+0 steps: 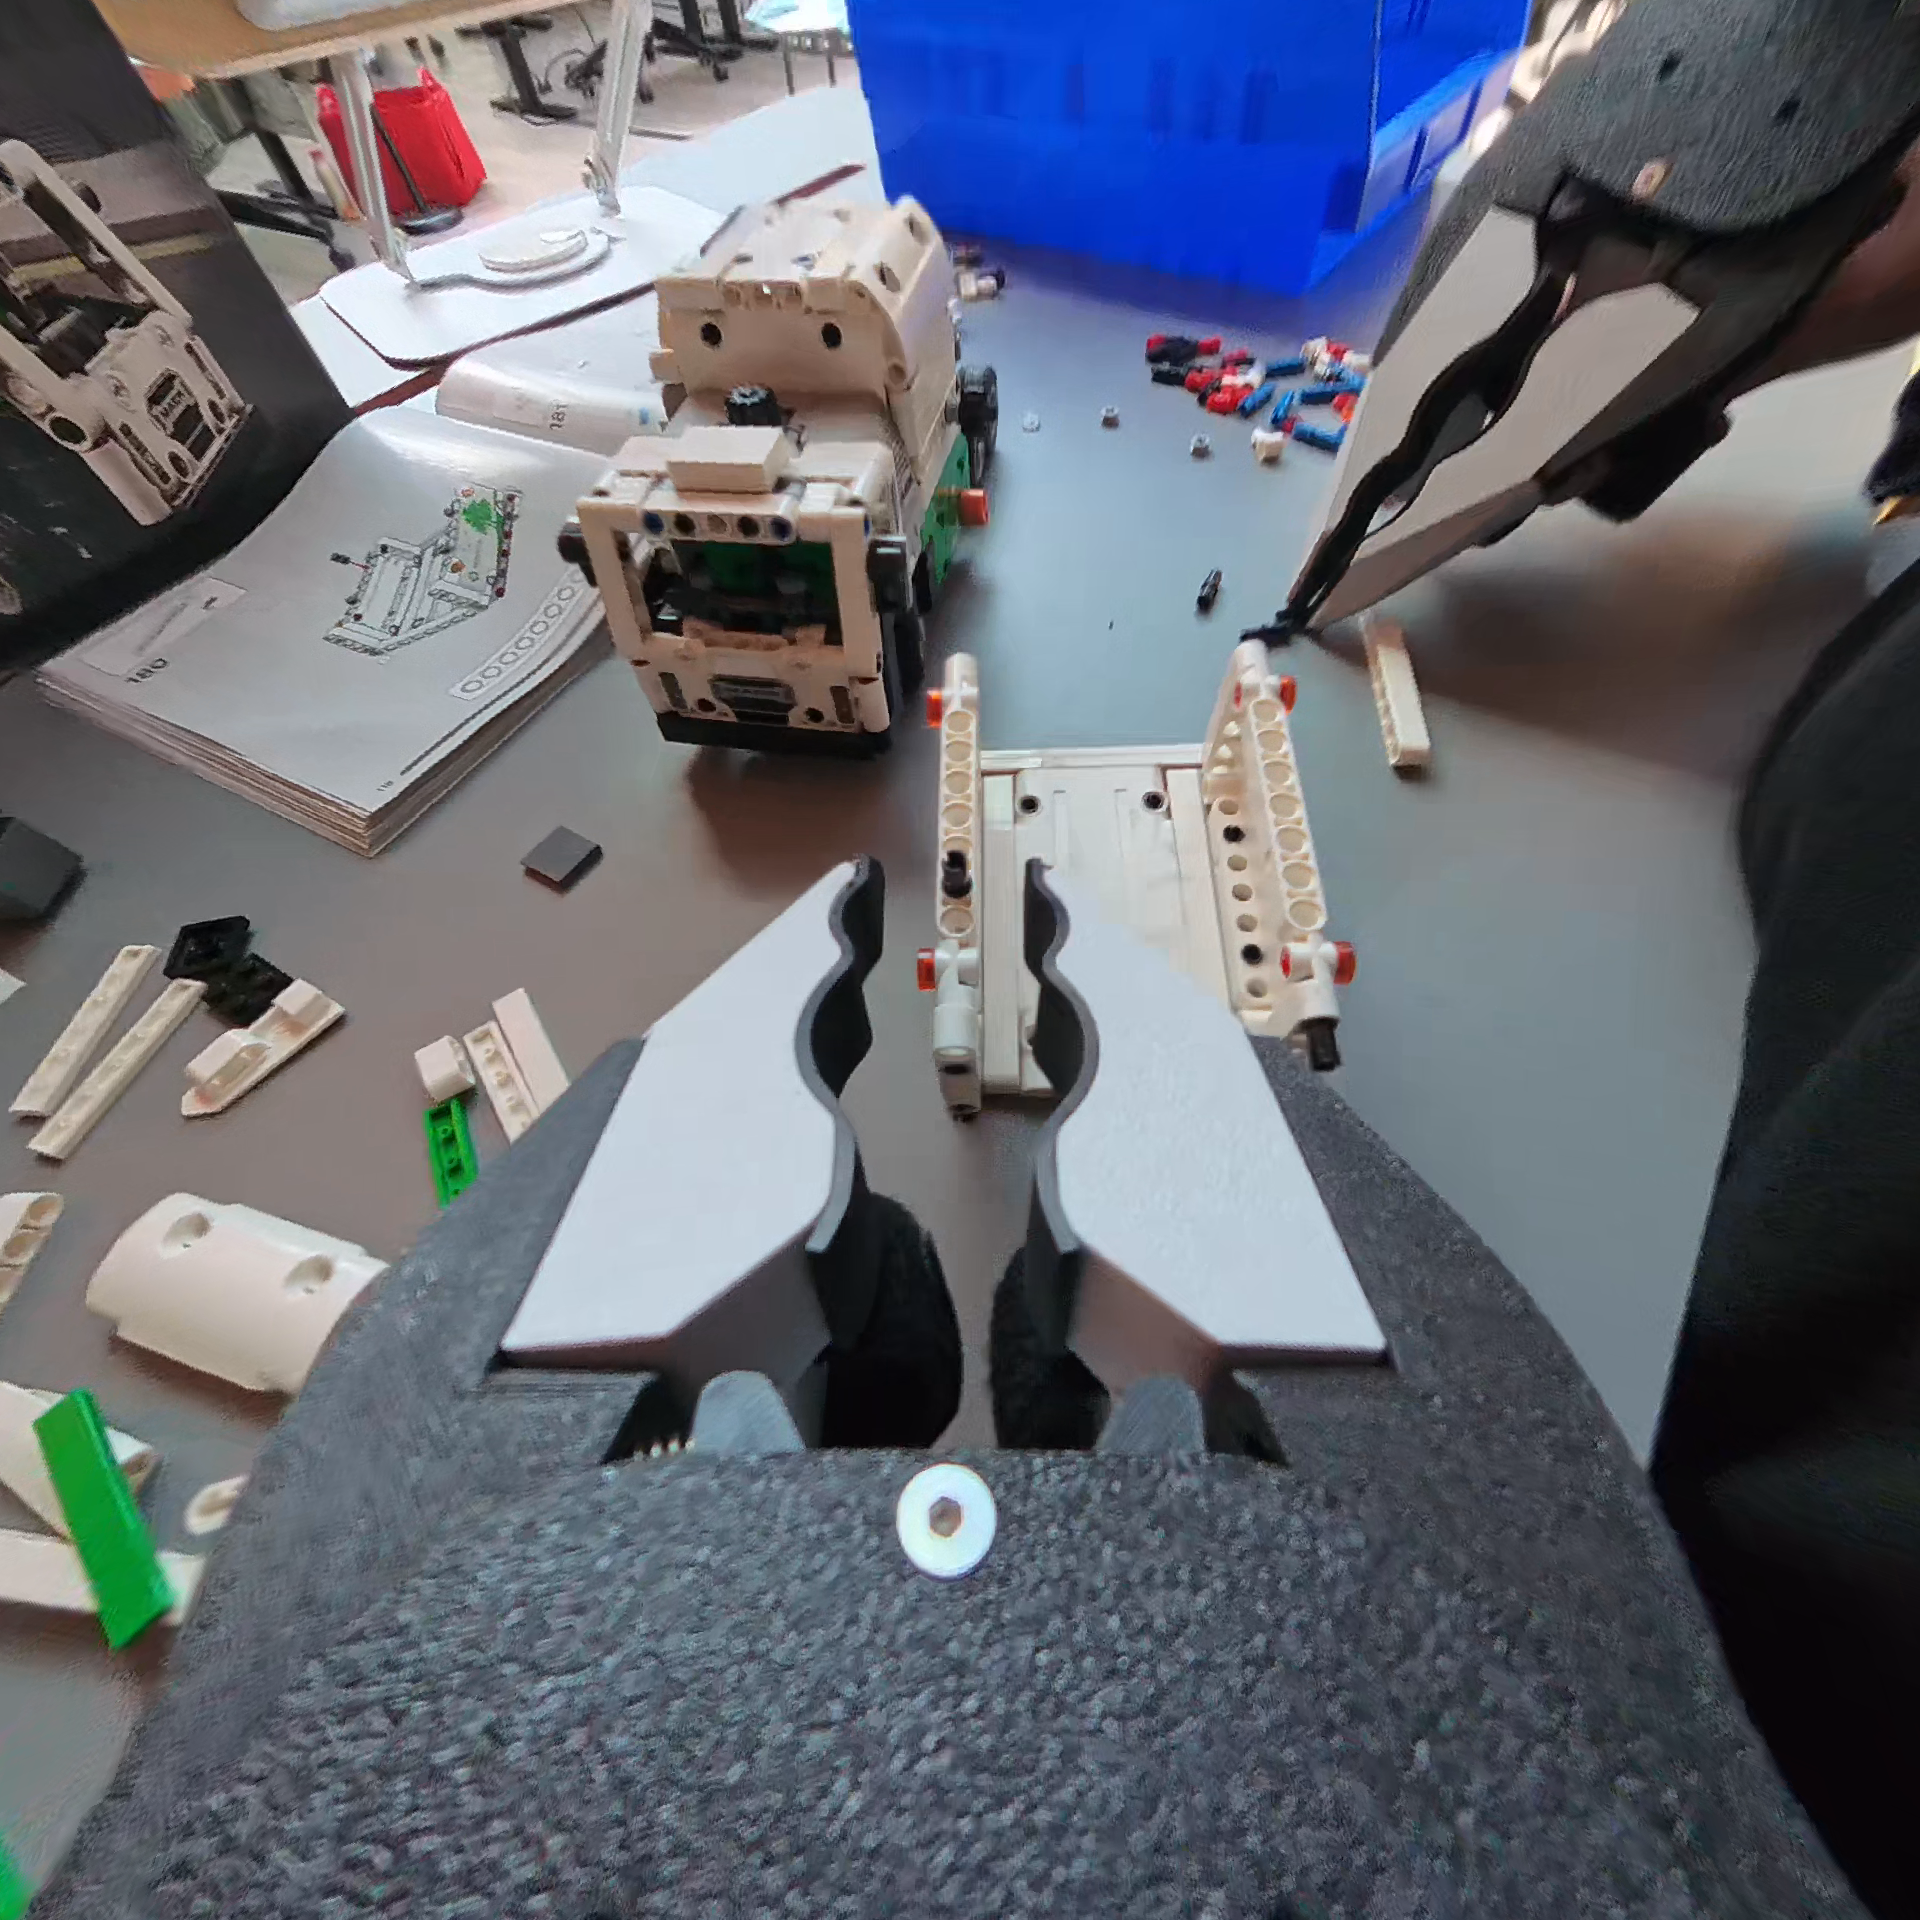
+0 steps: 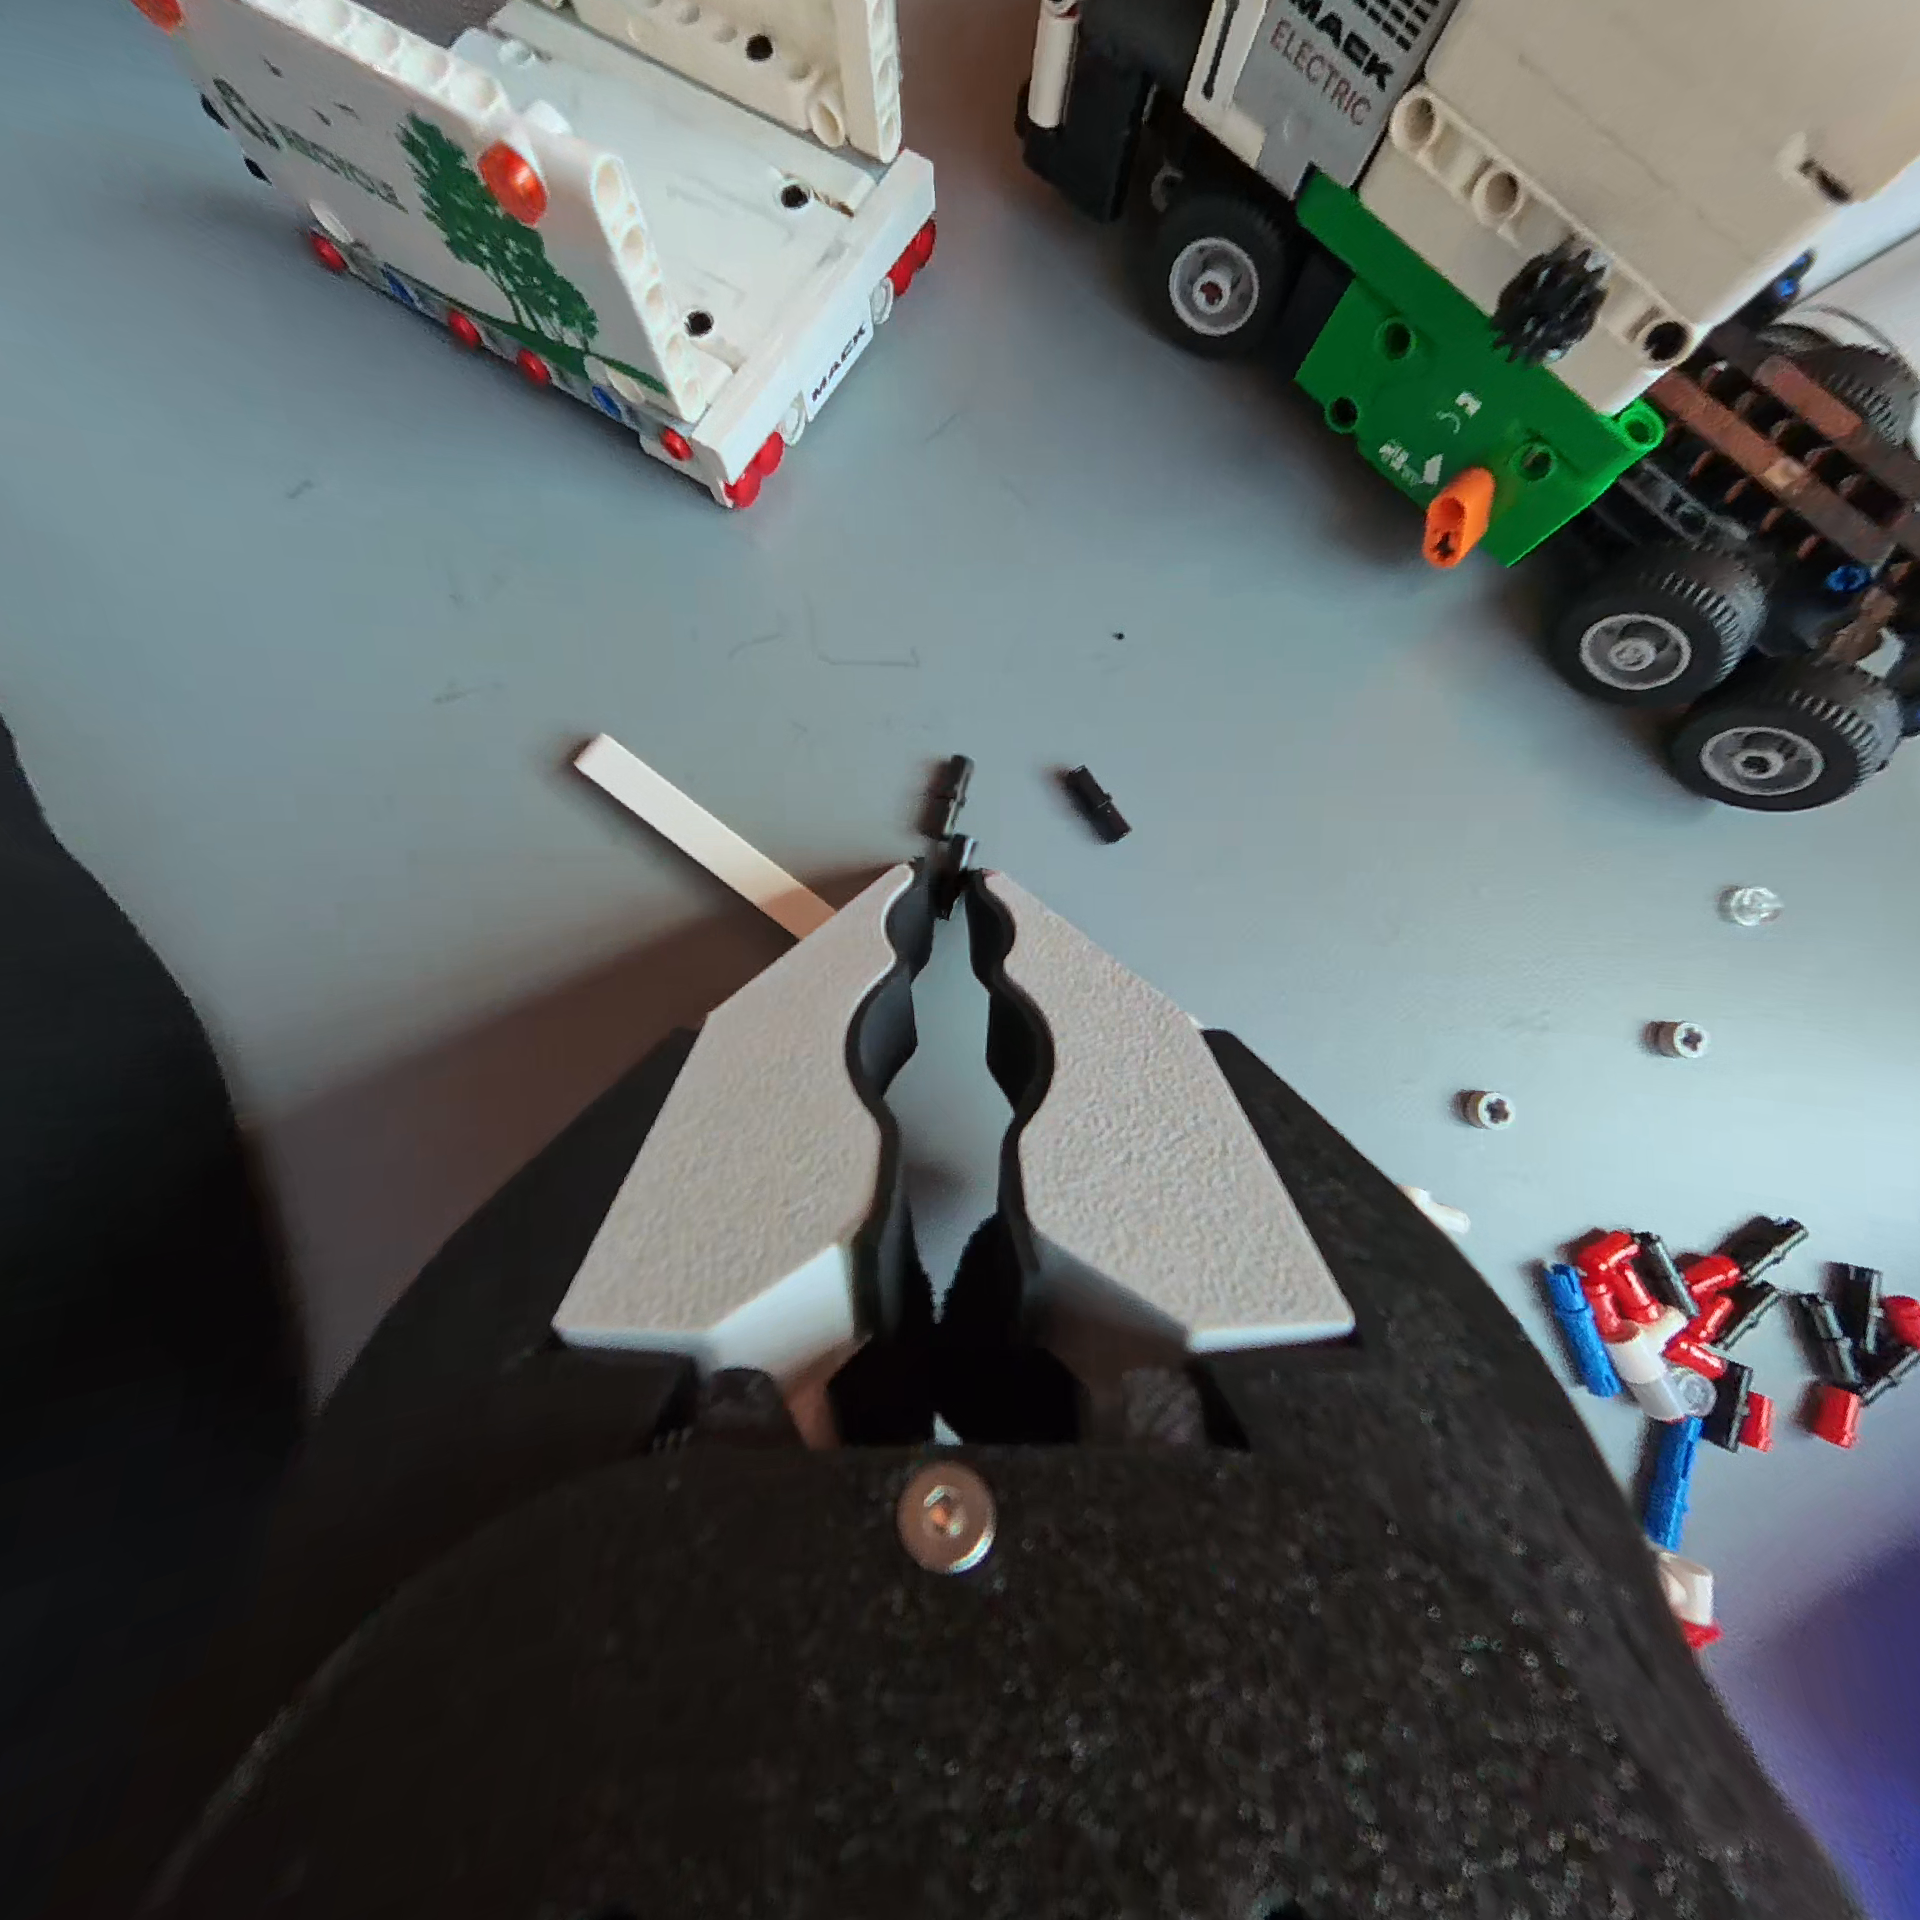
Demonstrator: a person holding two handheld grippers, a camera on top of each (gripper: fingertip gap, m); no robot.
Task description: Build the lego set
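The white toy truck (image 1: 774, 540) stands toward the worktop's (image 2: 312, 644) far edge, beside an open instruction booklet (image 1: 343, 623). Nearer me lies the white tailgate assembly (image 1: 1122, 862); my left gripper (image 1: 954, 883) hangs released, its fingers straddling that assembly's left beam without pressing it. My right gripper (image 2: 945, 883) is clenched on a small black pin (image 2: 948, 821), held only at the tips; a second pin (image 2: 1096, 802) lies just beside. The pin could twist or pop out of so shallow a pinch. How much pin sits between the pads is hard to make out.
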